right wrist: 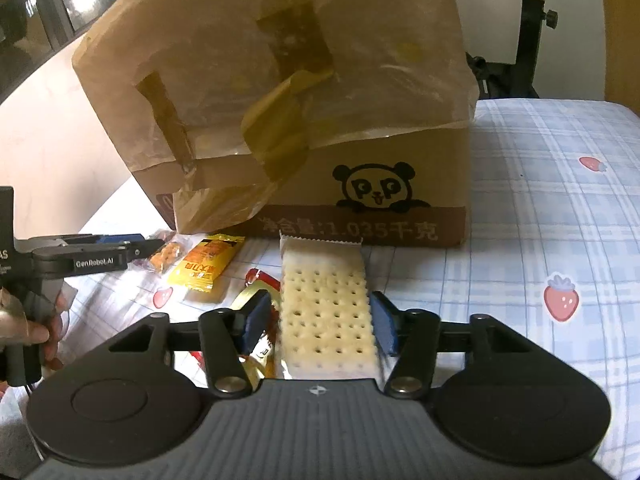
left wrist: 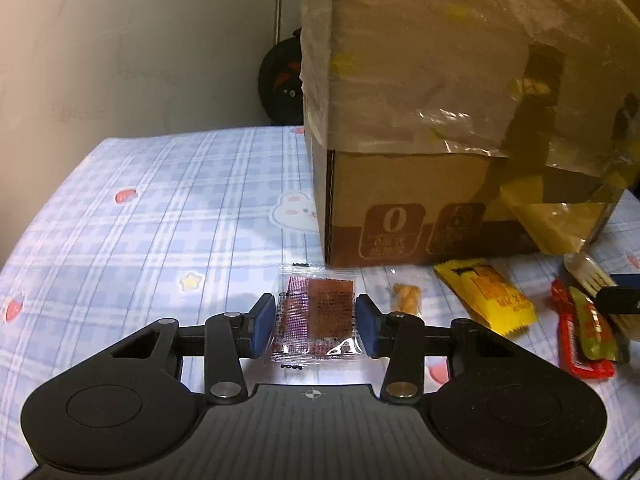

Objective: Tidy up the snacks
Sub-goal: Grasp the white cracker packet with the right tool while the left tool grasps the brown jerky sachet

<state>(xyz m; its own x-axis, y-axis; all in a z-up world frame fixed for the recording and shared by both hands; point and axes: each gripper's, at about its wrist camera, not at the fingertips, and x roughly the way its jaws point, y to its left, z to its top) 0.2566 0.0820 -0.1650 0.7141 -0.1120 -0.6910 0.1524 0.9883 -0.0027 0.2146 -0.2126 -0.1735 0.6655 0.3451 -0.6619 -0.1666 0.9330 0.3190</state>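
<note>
A clear packet with a red-brown square snack (left wrist: pixel 318 316) lies on the checked cloth between the pads of my left gripper (left wrist: pixel 316 324); the pads touch its edges. A wrapped cracker packet (right wrist: pixel 326 304) lies between the pads of my right gripper (right wrist: pixel 320 324), with small gaps at the sides. A tall cardboard box (left wrist: pixel 440 120) lined with a plastic bag stands just behind the snacks; it also shows in the right wrist view (right wrist: pixel 300 100). The left gripper (right wrist: pixel 132 246) shows at the left in the right wrist view.
A small nut packet (left wrist: pixel 406 298), a yellow packet (left wrist: pixel 488 294) and red and green packets (left wrist: pixel 584 336) lie in front of the box. The yellow packet (right wrist: pixel 208 266) and a red-gold packet (right wrist: pixel 260 320) lie left of the crackers. A black stand (right wrist: pixel 528 40) is behind the bed.
</note>
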